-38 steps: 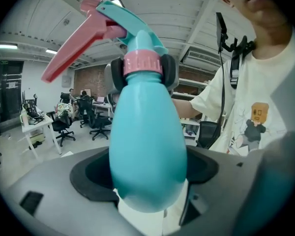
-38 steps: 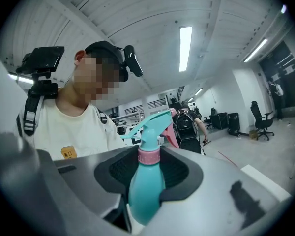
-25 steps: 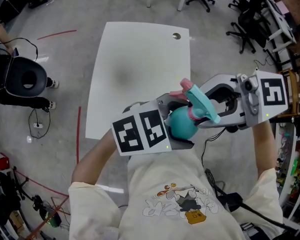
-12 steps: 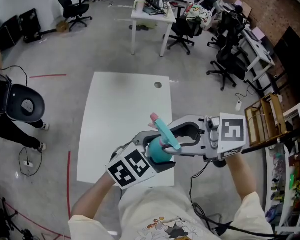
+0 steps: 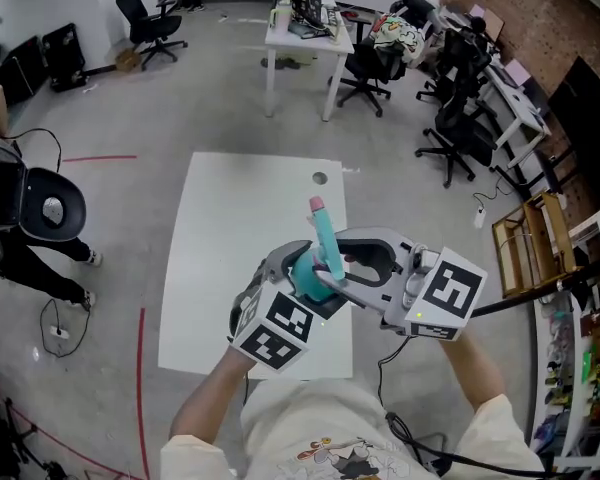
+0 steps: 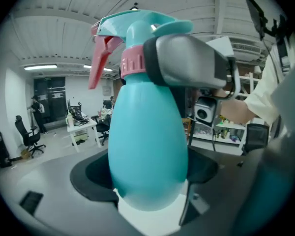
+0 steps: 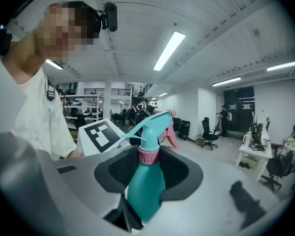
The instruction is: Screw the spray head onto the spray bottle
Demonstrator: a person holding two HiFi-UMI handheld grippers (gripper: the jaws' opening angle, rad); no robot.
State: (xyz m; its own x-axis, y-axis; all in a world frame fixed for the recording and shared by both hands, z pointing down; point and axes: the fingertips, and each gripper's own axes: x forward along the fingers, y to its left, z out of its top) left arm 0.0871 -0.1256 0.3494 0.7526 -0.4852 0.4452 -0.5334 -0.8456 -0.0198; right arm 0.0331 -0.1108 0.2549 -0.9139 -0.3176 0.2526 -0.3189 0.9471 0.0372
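Head view, place: The spray bottle (image 5: 306,278) is up in the air over the near edge of the white table (image 5: 230,228), between the two grippers. The spray head (image 5: 325,238) sits on top of it, and the pink trigger end points away from the person.
Head view, hands: The left gripper (image 5: 292,290) comes to the bottle from the left side and the right gripper (image 5: 338,268) from the right side.
Left gripper view, jaws: The two pads are closed on the round lower body of the bottle, which fills the space between them. A grey finger of the right gripper lies on the pink collar (image 6: 132,63).
Right gripper view, jaws: They stand partly apart and are closed about the neck, at the height of the pink collar (image 7: 148,155). The bottle is upright, and no gap shows under the collar.
Step in hand: Probably the last turns of tightening, because the head looks already seated.
To do it well: Make the left grip on the body firm, and turn only the collar around the axis of the bottle.
Risk: The smooth round body may slip between the pads, and pushing sideways may tilt the head on its thread.
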